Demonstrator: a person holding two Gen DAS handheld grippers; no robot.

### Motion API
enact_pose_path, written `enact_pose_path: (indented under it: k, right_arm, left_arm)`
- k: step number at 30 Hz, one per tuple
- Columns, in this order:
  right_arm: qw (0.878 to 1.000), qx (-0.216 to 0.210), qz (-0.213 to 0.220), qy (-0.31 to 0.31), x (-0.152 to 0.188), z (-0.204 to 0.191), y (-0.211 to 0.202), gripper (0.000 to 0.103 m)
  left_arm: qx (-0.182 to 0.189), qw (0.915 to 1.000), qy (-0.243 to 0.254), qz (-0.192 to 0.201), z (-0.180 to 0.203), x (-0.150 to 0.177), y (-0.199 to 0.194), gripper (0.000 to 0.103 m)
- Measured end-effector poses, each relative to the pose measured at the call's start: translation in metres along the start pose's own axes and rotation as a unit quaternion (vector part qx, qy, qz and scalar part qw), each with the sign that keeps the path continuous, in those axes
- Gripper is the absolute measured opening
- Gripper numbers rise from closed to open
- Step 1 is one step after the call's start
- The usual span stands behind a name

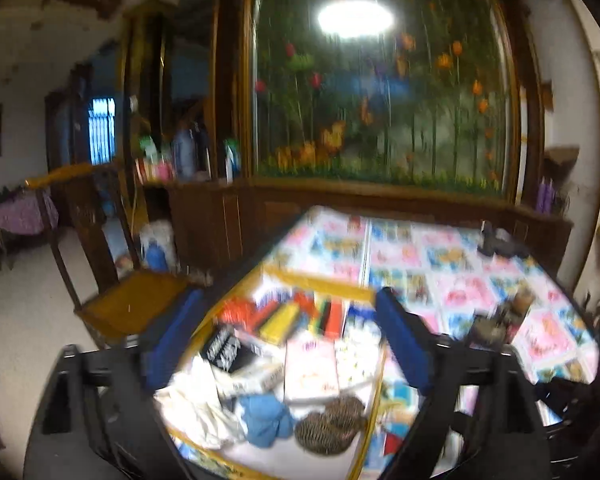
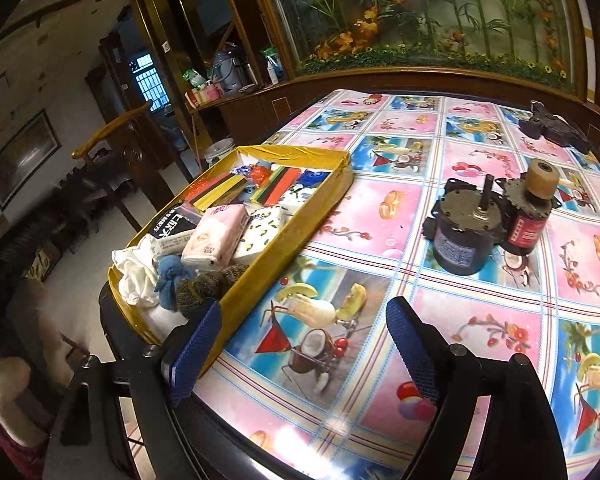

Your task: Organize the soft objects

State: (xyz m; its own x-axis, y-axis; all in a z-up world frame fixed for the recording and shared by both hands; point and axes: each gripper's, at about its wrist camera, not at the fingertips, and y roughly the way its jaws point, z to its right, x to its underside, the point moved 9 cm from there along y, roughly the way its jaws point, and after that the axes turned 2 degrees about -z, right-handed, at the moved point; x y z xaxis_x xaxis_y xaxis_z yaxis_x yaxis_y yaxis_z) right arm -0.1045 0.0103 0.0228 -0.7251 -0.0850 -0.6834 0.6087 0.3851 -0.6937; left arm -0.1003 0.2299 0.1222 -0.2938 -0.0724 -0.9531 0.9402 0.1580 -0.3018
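Left gripper fingers wide over yellow tray — blurred view; right gripper wide (empty) above tablecloth.

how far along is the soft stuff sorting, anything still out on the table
Mostly done, it seems: the white cloth, blue cloth bundle, brown knitted piece and pink tissue pack all lie in the yellow cardboard tray. Nothing is in hand; the left gripper and right gripper are open. Outside the tray only a grey motor and dark items show.
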Motion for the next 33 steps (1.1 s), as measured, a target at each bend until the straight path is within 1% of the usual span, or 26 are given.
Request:
enact_pose_path:
  k: [1,2,3,4,5,6,7,8,10,11,12,13,14,16,17,18,19,22,24,26,28,30,33]
  right_arm:
    - [1.000,0.004,0.003,0.000,0.002,0.001,-0.001,0.085]
    - [1.000,0.006,0.006,-0.001,0.004,0.002,-0.002,0.086]
    - [1.000,0.008,0.008,-0.002,0.006,0.001,-0.003,0.086]
    - [1.000,0.008,0.009,-0.007,0.009,-0.001,-0.003,0.086]
    - [1.000,0.009,0.013,-0.012,0.012,-0.003,-0.003,0.086]
    - [1.000,0.010,0.019,-0.017,0.013,-0.005,-0.005,0.086]
    - [0.999,0.014,0.030,-0.024,0.014,-0.007,-0.008,0.086]
    - [0.998,0.022,0.050,-0.033,0.015,-0.009,-0.014,0.086]
    - [0.991,0.057,0.105,-0.055,0.015,-0.011,-0.032,0.087]
    - [0.985,0.080,0.133,-0.068,0.014,-0.012,-0.041,0.092]
    - [0.980,0.098,0.155,-0.077,0.015,-0.013,-0.049,0.103]
    - [0.973,0.115,0.179,-0.086,0.015,-0.014,-0.057,0.103]
    - [0.967,0.128,0.198,-0.096,0.017,-0.017,-0.063,0.103]
    - [0.964,0.140,0.196,-0.115,0.022,-0.022,-0.058,0.102]
    - [0.964,0.144,0.186,-0.123,0.025,-0.024,-0.052,0.102]
    - [0.965,0.144,0.176,-0.129,0.030,-0.026,-0.047,0.102]
    - [0.966,0.142,0.168,-0.133,0.033,-0.028,-0.042,0.102]
    - [0.971,0.130,0.146,-0.136,0.039,-0.029,-0.029,0.102]
    - [0.973,0.127,0.137,-0.134,0.037,-0.027,-0.026,0.102]
    - [0.976,0.124,0.130,-0.126,0.033,-0.019,-0.024,0.102]
    - [0.978,0.119,0.126,-0.115,0.030,-0.013,-0.023,0.102]
    - [0.980,0.118,0.122,-0.103,0.029,-0.006,-0.021,0.103]
    - [0.982,0.119,0.112,-0.093,0.028,-0.001,-0.015,0.103]
  left_arm:
    - [0.018,0.9996,-0.006,0.023,0.001,-0.005,-0.009,0.103]
    - [0.049,0.9979,-0.013,0.039,0.003,-0.008,-0.016,0.103]
    - [0.079,0.9960,-0.019,0.036,0.006,-0.008,-0.016,0.103]
    - [0.095,0.9951,-0.022,0.017,0.008,-0.006,-0.012,0.103]
    - [0.104,0.9942,-0.023,-0.011,0.010,-0.001,-0.004,0.103]
    - [0.105,0.9935,-0.024,-0.035,0.011,0.003,0.003,0.103]
    - [0.099,0.9936,-0.026,-0.047,0.011,0.006,0.007,0.103]
    - [0.087,0.9946,-0.027,-0.049,0.010,0.006,0.008,0.103]
    - [0.070,0.9971,-0.020,-0.025,0.011,0.001,-0.001,0.103]
    - [0.063,0.9978,-0.015,-0.007,0.014,-0.003,-0.007,0.103]
    - [0.060,0.9981,-0.009,0.004,0.017,-0.005,-0.012,0.103]
    - [0.063,0.9980,-0.004,0.003,0.023,-0.006,-0.013,0.103]
    - [0.075,0.9971,-0.002,-0.013,0.029,-0.002,-0.007,0.103]
    - [0.115,0.9914,-0.008,-0.063,0.042,0.011,0.008,0.103]
    - [0.123,0.9884,-0.009,-0.088,0.046,0.019,0.018,0.103]
    - [0.122,0.9870,-0.005,-0.104,0.050,0.025,0.023,0.103]
    - [0.113,0.9869,0.006,-0.115,0.054,0.032,0.028,0.103]
    - [0.065,0.9874,0.044,-0.137,0.063,0.048,0.040,0.103]
    - [0.039,0.9839,0.065,-0.162,0.069,0.062,0.049,0.103]
    - [0.032,0.9800,0.065,-0.185,0.070,0.075,0.053,0.103]
    - [0.033,0.9766,0.050,-0.206,0.068,0.085,0.057,0.103]
    - [0.032,0.9752,0.041,-0.215,0.065,0.092,0.058,0.103]
    - [0.029,0.9734,0.041,-0.223,0.064,0.100,0.063,0.103]
